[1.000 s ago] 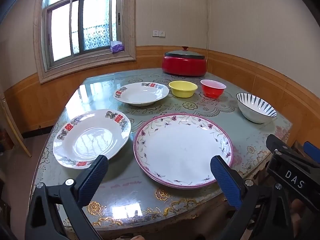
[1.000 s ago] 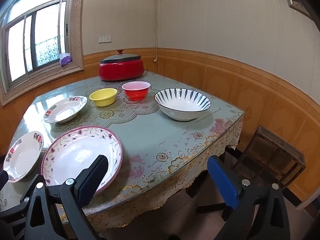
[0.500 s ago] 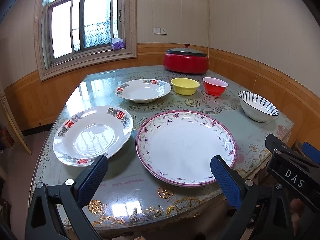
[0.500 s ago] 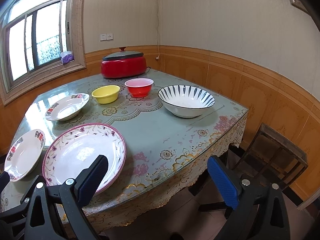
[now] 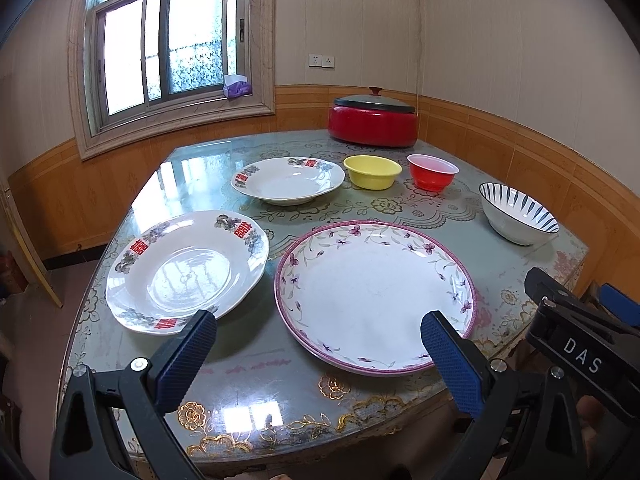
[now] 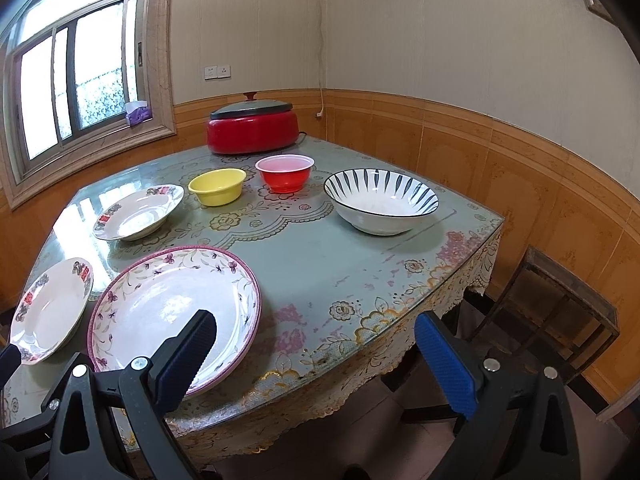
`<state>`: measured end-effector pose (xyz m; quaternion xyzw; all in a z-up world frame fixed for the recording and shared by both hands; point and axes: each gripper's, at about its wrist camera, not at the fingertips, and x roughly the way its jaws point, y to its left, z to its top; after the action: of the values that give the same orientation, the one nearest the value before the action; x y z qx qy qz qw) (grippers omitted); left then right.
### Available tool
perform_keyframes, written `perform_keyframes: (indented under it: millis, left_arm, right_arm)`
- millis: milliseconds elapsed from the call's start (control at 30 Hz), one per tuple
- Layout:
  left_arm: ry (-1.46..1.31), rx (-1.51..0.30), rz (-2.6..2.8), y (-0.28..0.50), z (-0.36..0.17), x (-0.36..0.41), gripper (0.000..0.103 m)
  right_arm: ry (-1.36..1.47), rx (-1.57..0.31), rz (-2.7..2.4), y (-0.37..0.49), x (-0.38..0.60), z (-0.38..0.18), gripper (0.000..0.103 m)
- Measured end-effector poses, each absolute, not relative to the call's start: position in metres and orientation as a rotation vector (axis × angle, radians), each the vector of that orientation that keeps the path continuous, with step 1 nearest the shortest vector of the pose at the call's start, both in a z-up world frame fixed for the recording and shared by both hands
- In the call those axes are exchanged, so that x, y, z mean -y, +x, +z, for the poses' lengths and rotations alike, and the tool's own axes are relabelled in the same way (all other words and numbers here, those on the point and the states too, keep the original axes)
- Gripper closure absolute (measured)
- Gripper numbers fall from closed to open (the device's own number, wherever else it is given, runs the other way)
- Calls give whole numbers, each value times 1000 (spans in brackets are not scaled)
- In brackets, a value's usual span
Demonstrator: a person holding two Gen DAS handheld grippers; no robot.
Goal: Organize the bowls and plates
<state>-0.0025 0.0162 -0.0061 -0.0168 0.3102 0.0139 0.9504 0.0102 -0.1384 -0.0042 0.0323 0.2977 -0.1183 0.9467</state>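
Observation:
A large floral plate with a purple rim [image 5: 376, 296] [image 6: 172, 312] lies at the table's near edge. A white plate with red characters [image 5: 186, 270] [image 6: 50, 310] lies left of it. A second, deeper one [image 5: 288, 179] [image 6: 138, 211] lies farther back. A yellow bowl [image 5: 372, 172] [image 6: 218, 186], a red bowl [image 5: 432, 172] [image 6: 285, 173] and a blue-striped white bowl [image 5: 516, 212] [image 6: 380, 200] stand behind and to the right. My left gripper [image 5: 318, 338] is open and empty above the near edge. My right gripper [image 6: 316, 340] is open and empty over the front right edge.
A red electric cooker with a grey lid [image 5: 374, 122] [image 6: 254, 126] stands at the back of the table [image 6: 340, 264]. A wooden stool [image 6: 556, 312] stands on the floor to the right. A window [image 5: 168, 40] and wood-panelled walls surround the table.
Both grippers have edged forward and slightly up toward the table. The dishes have not moved, and both grippers stay open.

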Motion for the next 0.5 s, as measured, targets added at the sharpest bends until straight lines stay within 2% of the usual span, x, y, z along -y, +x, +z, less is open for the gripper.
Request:
perform_keyframes:
  millis: [500]
  left_arm:
    - [-36, -642, 12, 1, -7, -17, 0]
  right_arm:
    - [74, -613, -243, 13, 138, -4, 2]
